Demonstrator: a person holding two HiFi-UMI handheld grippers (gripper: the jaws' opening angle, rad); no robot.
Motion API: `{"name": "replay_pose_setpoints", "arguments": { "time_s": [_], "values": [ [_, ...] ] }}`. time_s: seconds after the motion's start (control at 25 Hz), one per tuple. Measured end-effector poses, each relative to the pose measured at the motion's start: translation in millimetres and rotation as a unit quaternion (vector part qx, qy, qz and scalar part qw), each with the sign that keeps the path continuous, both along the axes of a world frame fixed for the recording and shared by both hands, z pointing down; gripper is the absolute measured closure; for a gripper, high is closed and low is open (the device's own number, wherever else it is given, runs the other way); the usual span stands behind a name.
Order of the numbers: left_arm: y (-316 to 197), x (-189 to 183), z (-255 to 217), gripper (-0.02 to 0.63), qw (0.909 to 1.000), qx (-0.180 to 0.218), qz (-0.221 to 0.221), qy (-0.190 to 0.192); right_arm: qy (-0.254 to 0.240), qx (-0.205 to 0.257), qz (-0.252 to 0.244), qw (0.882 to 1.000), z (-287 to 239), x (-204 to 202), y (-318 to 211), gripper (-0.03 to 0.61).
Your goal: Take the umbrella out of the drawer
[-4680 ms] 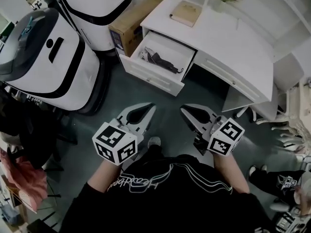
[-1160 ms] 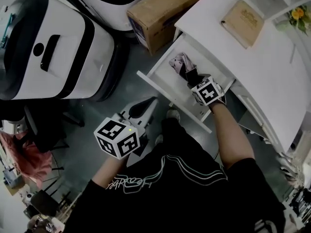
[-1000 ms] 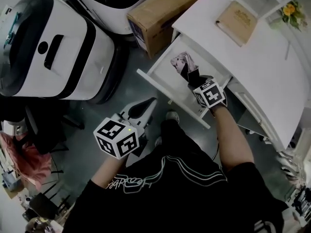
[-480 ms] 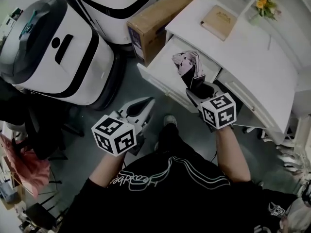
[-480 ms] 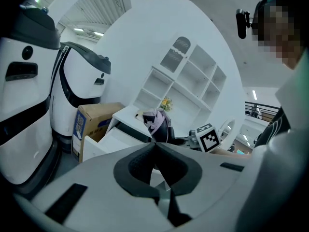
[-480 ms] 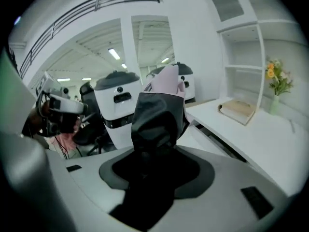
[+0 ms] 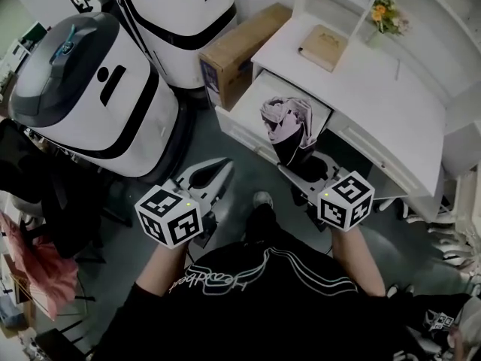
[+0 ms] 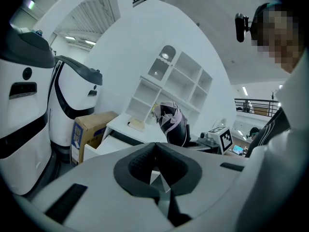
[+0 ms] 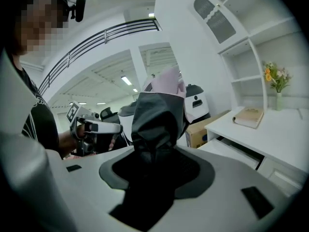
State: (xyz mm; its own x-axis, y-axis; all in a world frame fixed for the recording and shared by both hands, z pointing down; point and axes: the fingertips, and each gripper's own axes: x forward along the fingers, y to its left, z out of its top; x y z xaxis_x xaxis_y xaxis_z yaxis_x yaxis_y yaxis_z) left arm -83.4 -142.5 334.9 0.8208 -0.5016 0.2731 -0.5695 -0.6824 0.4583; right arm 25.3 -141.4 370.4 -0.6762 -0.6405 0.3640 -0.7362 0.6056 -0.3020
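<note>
A folded black and pale pink umbrella stands up out of my right gripper, which is shut on its dark lower end. It hangs in the air over the front of the open white drawer. In the right gripper view the umbrella fills the space between the jaws of my right gripper. My left gripper is off to the left over the floor, shut on nothing. The left gripper view shows my left gripper with its tips together and the umbrella beyond.
The drawer belongs to a white desk bearing a tan book and flowers. A cardboard box stands left of the drawer. Two large white and black machines crowd the left side.
My right gripper has risen out of the drawer with the umbrella and come back toward the person. The left gripper has also lifted and shifted a little.
</note>
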Motion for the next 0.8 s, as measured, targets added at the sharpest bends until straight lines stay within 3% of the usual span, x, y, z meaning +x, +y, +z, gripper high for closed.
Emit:
{"name": "replay_pose_setpoints", "arguments": {
  "time_s": [0.24, 0.8],
  "values": [
    [21, -5, -6, 0.597, 0.9998, 0.018, -0.002, 0.008, -0.026, 0.028, -0.010, 0.999, -14, -6, 29, 0.365],
    [39, 1, -17, 0.597, 0.9996, 0.027, 0.009, 0.009, -0.057, 0.013, 0.000, 0.998, -15, -15, 40, 0.365]
  ]
}}
